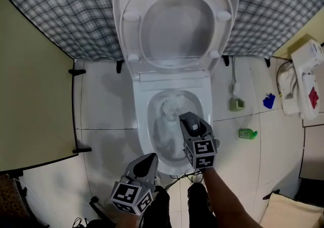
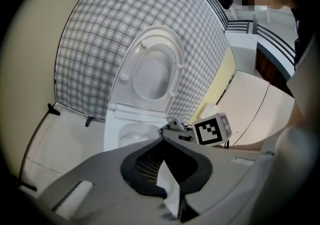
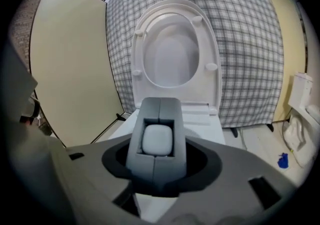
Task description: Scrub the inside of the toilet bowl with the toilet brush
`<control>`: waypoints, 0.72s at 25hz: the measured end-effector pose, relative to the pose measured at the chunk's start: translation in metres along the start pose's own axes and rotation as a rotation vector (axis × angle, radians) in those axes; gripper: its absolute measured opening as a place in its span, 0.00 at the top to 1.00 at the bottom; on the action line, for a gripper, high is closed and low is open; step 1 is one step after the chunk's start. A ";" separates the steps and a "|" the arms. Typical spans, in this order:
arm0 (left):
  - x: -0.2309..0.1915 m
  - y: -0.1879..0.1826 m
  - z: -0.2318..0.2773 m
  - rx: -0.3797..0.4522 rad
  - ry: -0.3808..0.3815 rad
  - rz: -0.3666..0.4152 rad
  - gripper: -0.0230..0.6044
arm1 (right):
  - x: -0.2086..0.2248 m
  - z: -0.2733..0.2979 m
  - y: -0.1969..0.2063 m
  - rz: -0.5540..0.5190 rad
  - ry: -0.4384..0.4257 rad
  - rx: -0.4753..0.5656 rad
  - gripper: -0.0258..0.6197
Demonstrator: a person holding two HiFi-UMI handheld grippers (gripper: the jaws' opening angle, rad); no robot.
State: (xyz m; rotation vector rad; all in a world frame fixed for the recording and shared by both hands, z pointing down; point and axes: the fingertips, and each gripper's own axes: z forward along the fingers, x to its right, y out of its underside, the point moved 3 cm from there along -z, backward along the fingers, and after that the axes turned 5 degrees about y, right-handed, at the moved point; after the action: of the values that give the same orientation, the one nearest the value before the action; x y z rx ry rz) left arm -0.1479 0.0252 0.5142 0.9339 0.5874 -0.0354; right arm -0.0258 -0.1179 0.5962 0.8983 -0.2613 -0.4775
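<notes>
1. The toilet bowl (image 1: 141,122) is open. Its seat (image 1: 135,39) stands up against the checked cloth (image 1: 50,9), so nothing blocks the way into the bowl.
2. The right gripper (image 1: 185,118) hangs over the middle of the bowl and points down into it. I think it is there so the brush can reach the inside walls.
3. In the right gripper view, its two jaws are pressed tight on a pale round thing. That looks like the top end of the toilet brush (image 3: 157,140). A tight hold should stop the brush from slipping while it rubs.
4. In the head view, a pale shape (image 1: 169,110) sits low in the bowl, just past the gripper's tip. It may be the brush head, but I cannot be sure.
5. The left gripper (image 1: 150,158) is just in front of the bowl, on its left side, and is not touching it. Its jaws meet at the tips with nothing between them. It looks like it is staying out of the way.
6. A green bottle (image 1: 248,133) and a blue thing (image 1: 269,101) sit on the floor, well to the right of the toilet. Neither gripper is near them.
7. I think the scrubbing is going on right now.
</notes>
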 end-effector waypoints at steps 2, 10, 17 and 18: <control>-0.002 0.000 -0.001 0.002 -0.002 -0.001 0.98 | -0.012 0.004 -0.001 -0.001 -0.033 -0.002 0.63; -0.001 0.005 -0.011 0.007 -0.007 -0.014 0.98 | -0.036 -0.008 0.013 -0.088 -0.174 -0.076 0.62; 0.010 0.003 -0.017 0.029 -0.005 -0.005 0.98 | -0.045 -0.052 0.042 -0.181 -0.282 -0.162 0.62; 0.013 0.001 -0.017 0.033 -0.003 -0.001 0.98 | -0.045 -0.059 0.046 -0.181 -0.290 -0.169 0.62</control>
State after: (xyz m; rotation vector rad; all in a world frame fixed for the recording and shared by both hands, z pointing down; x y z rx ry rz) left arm -0.1446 0.0423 0.5010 0.9651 0.5858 -0.0477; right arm -0.0277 -0.0310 0.5965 0.6894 -0.3996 -0.7878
